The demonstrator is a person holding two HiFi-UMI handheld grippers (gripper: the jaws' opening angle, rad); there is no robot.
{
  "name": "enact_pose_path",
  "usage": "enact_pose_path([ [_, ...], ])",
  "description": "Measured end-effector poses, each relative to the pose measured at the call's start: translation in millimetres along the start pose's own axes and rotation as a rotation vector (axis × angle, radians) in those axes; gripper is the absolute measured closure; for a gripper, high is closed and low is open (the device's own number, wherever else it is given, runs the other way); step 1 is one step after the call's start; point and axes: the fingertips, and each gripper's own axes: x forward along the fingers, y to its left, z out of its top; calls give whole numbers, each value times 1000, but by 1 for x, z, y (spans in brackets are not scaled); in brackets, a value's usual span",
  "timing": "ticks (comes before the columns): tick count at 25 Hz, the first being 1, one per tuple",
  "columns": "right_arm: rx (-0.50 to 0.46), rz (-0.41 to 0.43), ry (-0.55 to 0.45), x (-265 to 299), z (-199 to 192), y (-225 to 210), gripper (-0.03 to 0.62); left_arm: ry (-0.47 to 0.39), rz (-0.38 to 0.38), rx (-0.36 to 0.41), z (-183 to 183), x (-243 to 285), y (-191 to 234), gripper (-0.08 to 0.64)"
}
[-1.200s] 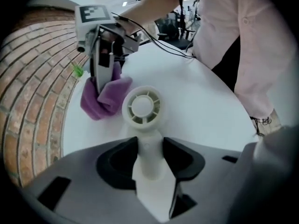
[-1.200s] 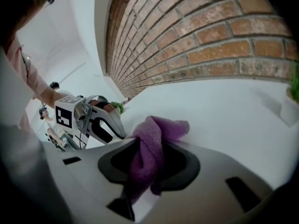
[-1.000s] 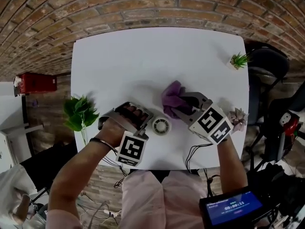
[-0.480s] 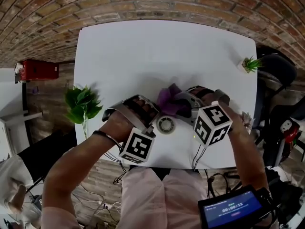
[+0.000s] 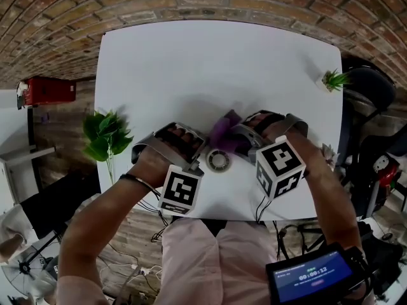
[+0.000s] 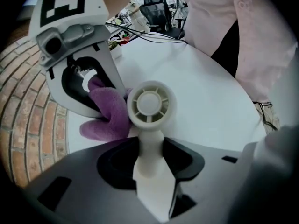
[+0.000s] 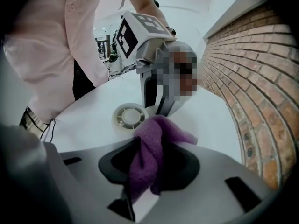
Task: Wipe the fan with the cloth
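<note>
1. The left hand-held gripper (image 6: 150,167) is being kept partly closed, its jaws clamping the white stem of the fan (image 6: 150,105). The right hand-held gripper (image 7: 145,171) is being kept closed on a bunched purple cloth (image 7: 150,146), whose loose end is sticking out past the tips.
2. The bench (image 5: 191,68), white and broad, is being used as the work surface. Both tools are being held close together over its near part and pointed steeply downward.
3. The cloth is being laid against the side of the fan's round head, touching the rim on the side facing the right hand-held gripper.
4. The fan, the smallest item, is being presented between the two tools with its slatted face turned upward. Whether it is resting on the bench or being held just off it cannot be told.
5. The wiping step is being judged as only beginning, since the rim alone is being touched and the slatted face is not yet being covered.
6. The next move is being judged to call for the cloth being drawn lightly across the face and round the rim. The stem needs to be gripped firmly meanwhile, so that the head is not being twisted out of the jaws.
</note>
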Motion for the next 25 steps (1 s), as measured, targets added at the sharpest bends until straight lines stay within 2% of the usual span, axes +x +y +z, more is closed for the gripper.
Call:
enact_pose_path([
  [4, 68, -7, -8, -6, -6, 10, 479, 3, 4, -59, -2, 0, 2, 385],
  [11, 249, -55, -20, -15, -12, 28, 479, 22, 15, -177, -5, 1, 4, 383],
  [18, 386, -87, -43, -16, -6, 53, 479, 54, 21, -331, -11, 0, 6, 383],
  [21, 420, -82, -77, -11, 7, 64, 479, 65, 16, -448, -13, 0, 7, 383],
  [25, 489, -87, -151, -6, 26, 77, 476, 65, 16, -705, -22, 2, 16, 382],
])
